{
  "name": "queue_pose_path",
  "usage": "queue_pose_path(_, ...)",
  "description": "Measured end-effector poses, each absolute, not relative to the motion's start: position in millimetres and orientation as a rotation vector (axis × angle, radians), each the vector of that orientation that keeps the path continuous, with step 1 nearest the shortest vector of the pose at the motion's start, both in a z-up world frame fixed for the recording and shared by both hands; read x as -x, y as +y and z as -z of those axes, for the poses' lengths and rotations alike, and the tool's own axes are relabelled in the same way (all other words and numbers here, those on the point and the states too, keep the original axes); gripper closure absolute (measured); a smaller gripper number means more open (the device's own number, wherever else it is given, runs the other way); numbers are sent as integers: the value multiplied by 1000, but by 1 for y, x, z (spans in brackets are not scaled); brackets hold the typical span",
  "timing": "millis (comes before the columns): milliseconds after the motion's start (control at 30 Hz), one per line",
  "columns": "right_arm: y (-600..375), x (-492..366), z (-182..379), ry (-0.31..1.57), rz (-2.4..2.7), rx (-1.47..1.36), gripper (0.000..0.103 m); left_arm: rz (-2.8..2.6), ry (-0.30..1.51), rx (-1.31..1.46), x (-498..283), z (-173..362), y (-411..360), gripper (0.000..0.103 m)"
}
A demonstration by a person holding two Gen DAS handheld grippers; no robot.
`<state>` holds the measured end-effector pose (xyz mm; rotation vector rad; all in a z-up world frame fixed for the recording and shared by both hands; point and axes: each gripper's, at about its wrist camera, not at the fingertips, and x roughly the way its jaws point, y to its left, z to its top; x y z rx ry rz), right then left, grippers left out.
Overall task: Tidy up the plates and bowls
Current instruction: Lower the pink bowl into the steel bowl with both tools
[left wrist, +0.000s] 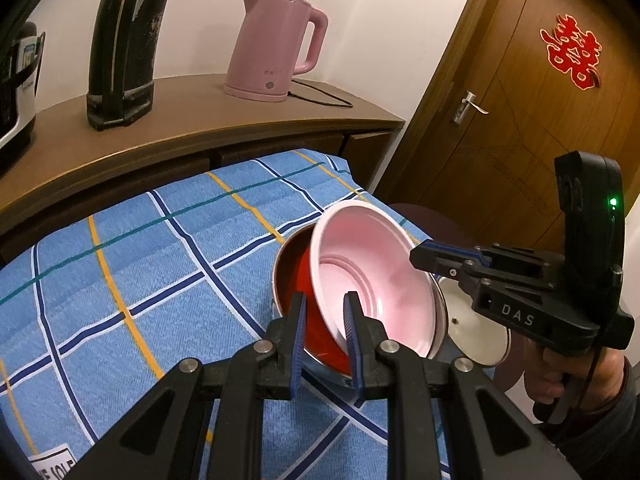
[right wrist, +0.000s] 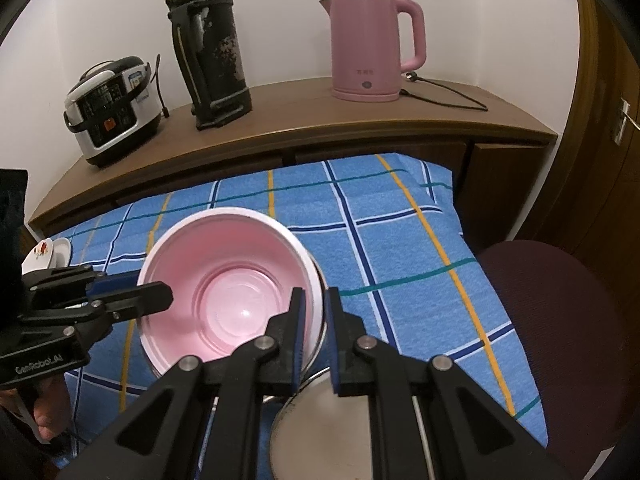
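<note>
A pink bowl (left wrist: 372,264) tilts inside a red-lined metal bowl (left wrist: 298,280) on the blue checked cloth (left wrist: 160,264). My left gripper (left wrist: 326,312) is shut on the pink bowl's near rim. My right gripper (right wrist: 314,308) is shut on the opposite rim of the same pink bowl (right wrist: 228,280); it also shows in the left wrist view (left wrist: 432,258). A white plate with a metal rim (left wrist: 476,324) lies beside the bowls, under my right gripper (right wrist: 320,420).
A pink kettle (right wrist: 372,46), a black thermos (right wrist: 212,48) and a rice cooker (right wrist: 112,108) stand on the wooden counter behind. White spoons or a small dish (right wrist: 46,254) lie at the cloth's left edge. A dark red chair (right wrist: 560,320) and a door (left wrist: 540,100) are on the right.
</note>
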<state>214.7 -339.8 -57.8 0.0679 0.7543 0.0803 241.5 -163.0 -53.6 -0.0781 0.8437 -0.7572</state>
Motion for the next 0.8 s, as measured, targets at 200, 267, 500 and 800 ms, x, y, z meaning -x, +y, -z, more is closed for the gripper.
queue_pose_path(200,-340,-215,57,757,-85,-62,94,759,843,80,-242,54,-162,82)
queue_pose_path(267,-340,-215,57,759,-85,-59,94,748,832,79,-242,53,-160,82)
queue_pose_path(500,-341,-215,58,757,-89,-64,94,717,791,-4,-237,50,-164,82)
queue_pose_path(800,-339,-211,56,744,-89,-58,93,676,822,5,-245,59,-160,63)
